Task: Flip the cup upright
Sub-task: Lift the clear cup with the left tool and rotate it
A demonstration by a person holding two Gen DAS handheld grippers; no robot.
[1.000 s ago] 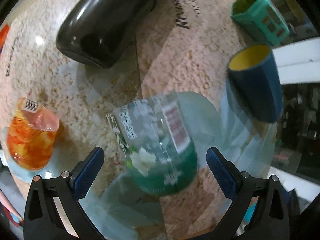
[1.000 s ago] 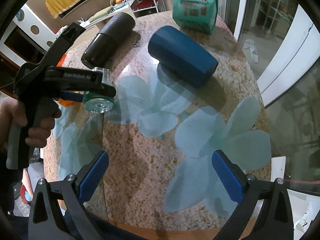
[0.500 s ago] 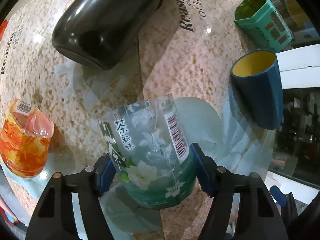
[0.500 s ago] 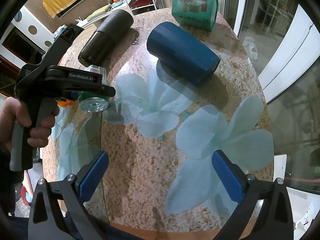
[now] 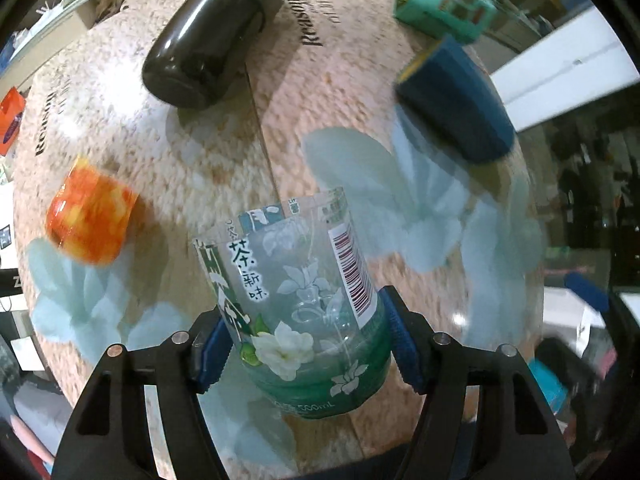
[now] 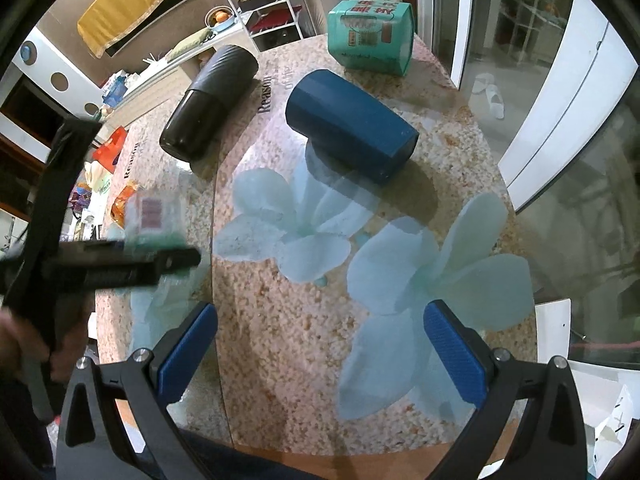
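Left tongs (image 5: pixel 306 344): pinching the clear tea-label cup (image 5: pixel 304 304) low down, mouth up, above the bench (image 5: pixel 224 160)
Right tongs (image 6: pixel 320 344): spread, holding nothing
Progress: looks flipped already; setting down left

Both the left gripper (image 5: pixel 306 344) and the right gripper (image 6: pixel 320 350) are black, angular frames with cut-out arms, silver round screws at the joints, and ribbed blue pads (image 6: pixel 454 354) on the fingers. In the right wrist view, at nine o'clock, a bare-skinned hand (image 6: pixel 24 354) shows, blurred, around a grey grip.
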